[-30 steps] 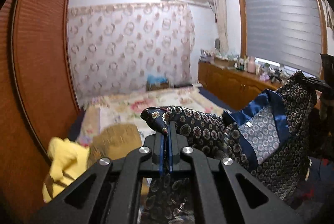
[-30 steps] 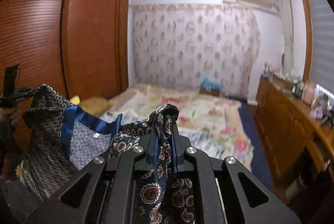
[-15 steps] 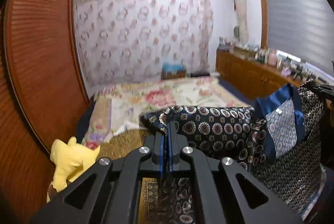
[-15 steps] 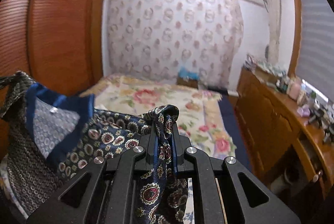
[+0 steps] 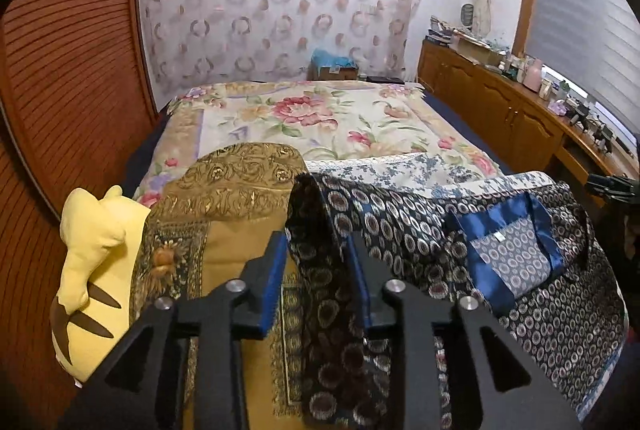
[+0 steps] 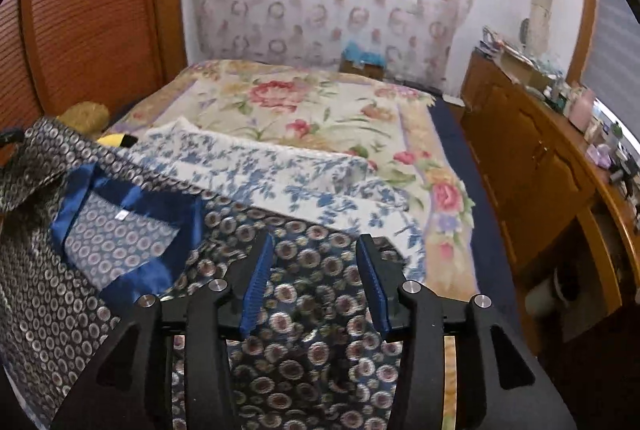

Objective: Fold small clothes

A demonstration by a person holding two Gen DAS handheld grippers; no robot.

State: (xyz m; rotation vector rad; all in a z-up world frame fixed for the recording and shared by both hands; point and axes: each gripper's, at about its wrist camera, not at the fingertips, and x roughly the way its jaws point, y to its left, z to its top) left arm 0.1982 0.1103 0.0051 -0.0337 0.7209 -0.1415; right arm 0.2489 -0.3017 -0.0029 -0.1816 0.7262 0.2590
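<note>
A dark navy garment [image 5: 400,230] with ring patterns and a blue satin collar [image 5: 472,262] lies spread across the near end of the bed. My left gripper [image 5: 316,258] is over its left edge. Its jaws are opening, and a raised fold of the cloth [image 5: 316,205] stands loose between the blue pads [image 5: 276,274]. My right gripper [image 6: 314,258] hovers over the garment's right part [image 6: 316,314]. Its jaws are opening too, with cloth lying under and between the pads but not pinched. The collar [image 6: 80,189] appears at the left in the right wrist view.
A gold patterned cushion [image 5: 224,213] and a yellow plush toy [image 5: 92,270] sit left of the garment. A blue-and-white floral cloth [image 6: 280,165] lies behind it on the flowered bedspread [image 5: 320,117]. A wooden cabinet [image 6: 532,165] runs along the right, a ribbed wardrobe [image 5: 60,89] along the left.
Both grippers came down toward the bed with the garment. Their jaws, shut on cloth before, have parted and let go. The garment now lies on the bed instead of hanging between them.
</note>
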